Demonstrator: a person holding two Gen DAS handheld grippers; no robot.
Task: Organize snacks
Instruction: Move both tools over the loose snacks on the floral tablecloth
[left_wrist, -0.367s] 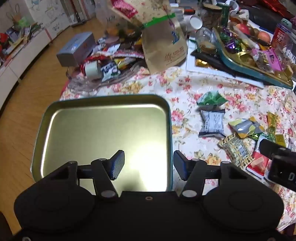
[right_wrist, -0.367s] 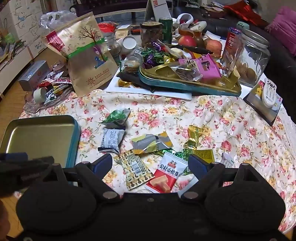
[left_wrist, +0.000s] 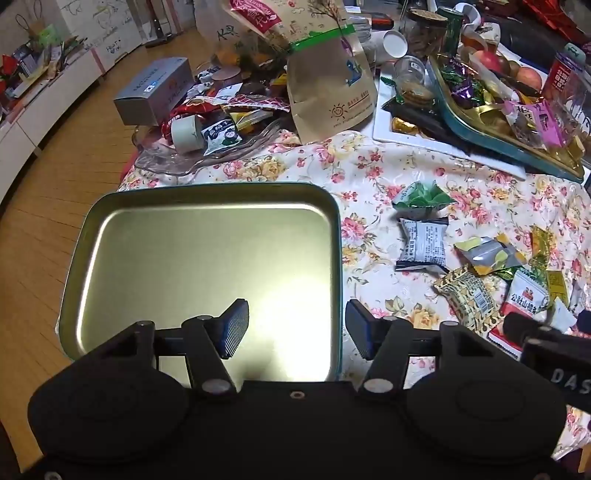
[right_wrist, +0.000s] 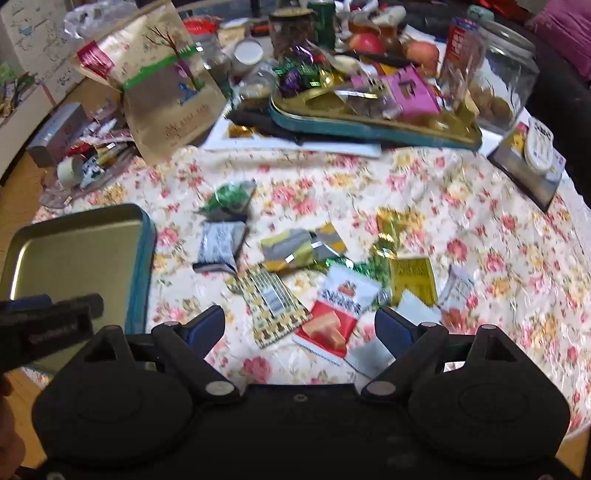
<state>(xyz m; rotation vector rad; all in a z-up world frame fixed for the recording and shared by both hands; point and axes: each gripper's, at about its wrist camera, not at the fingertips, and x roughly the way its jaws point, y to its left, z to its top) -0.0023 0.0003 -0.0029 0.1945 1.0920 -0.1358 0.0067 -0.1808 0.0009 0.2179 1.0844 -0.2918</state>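
- The loose snack packets lie scattered on the floral table, right of the empty metal tin (left_wrist: 207, 258); you haven't picked anything yet.
- Your right tongs (right_wrist: 299, 325) stand apart, empty, over the red-and-white hawthorn packet (right_wrist: 338, 312); next, lower and clamp it, then carry it to the tin.
- Your left tongs (left_wrist: 297, 330) stand apart, empty, straddling the tin's right rim.
- I count roughly eight packets, one tin.

The tablecloth (right_wrist: 406, 192) is cream with pink and yellow flowers. The tin tray (left_wrist: 207, 258) is gold inside with a teal rim. One snack packet (right_wrist: 332, 314) is red and white, another packet (left_wrist: 423, 245) grey and black, a third (right_wrist: 271, 301) yellow-patterned.
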